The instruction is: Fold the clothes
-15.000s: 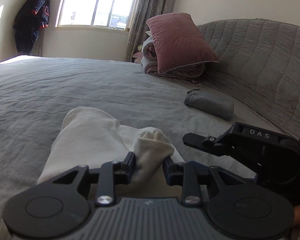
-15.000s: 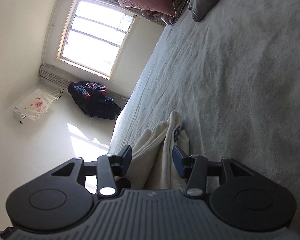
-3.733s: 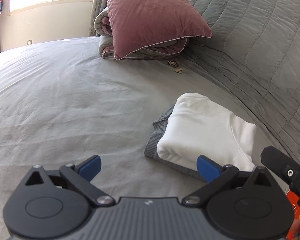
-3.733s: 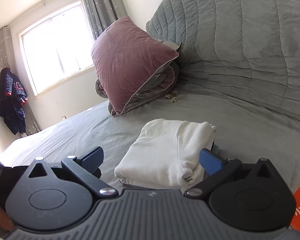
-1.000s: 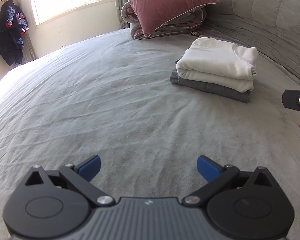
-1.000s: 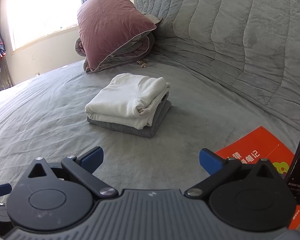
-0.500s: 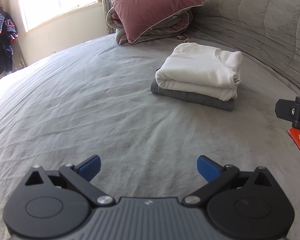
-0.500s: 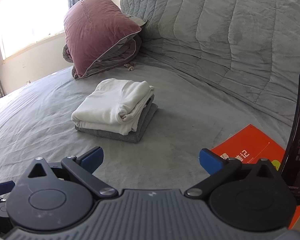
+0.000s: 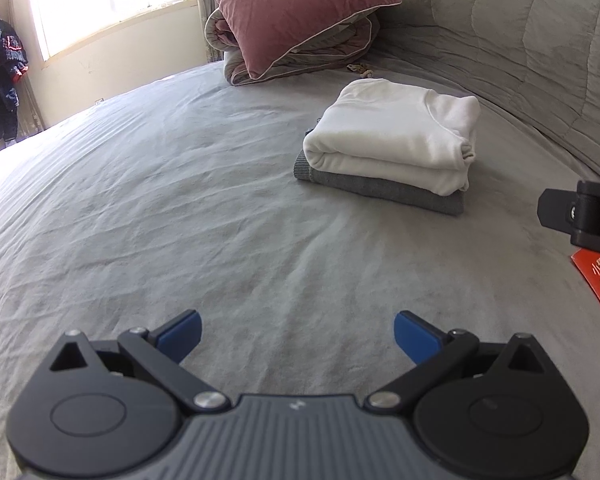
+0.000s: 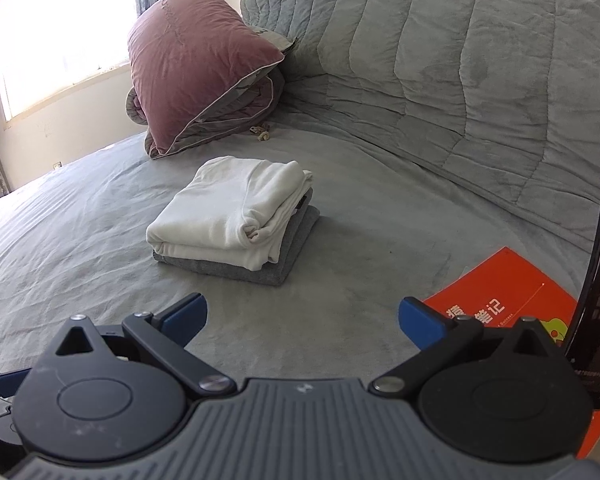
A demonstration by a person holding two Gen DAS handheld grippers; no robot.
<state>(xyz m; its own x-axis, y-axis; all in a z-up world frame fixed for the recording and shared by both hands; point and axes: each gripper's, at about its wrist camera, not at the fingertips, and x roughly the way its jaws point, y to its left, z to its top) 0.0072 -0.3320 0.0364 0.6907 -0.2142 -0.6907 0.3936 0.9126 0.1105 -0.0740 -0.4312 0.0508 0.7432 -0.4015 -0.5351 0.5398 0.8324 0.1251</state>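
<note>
Left gripper (image 9: 296, 330) and right gripper (image 10: 302, 314): fingers spread wide, holding nothing, above the bare bed (image 9: 160, 200). Ahead, the white garment (image 10: 236, 212) lies folded, stacked on the folded grey garment (image 10: 288, 252), apart from both grippers. No unfolded clothing shows; the folding appears complete.

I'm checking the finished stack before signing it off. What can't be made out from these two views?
- Grey garment: both views; the white garment on top hides most of it.
- Orange booklet: cut by the left view's edge; part-hidden by the right gripper in the right view.
- Small object by the pillow: too small to identify.
</note>
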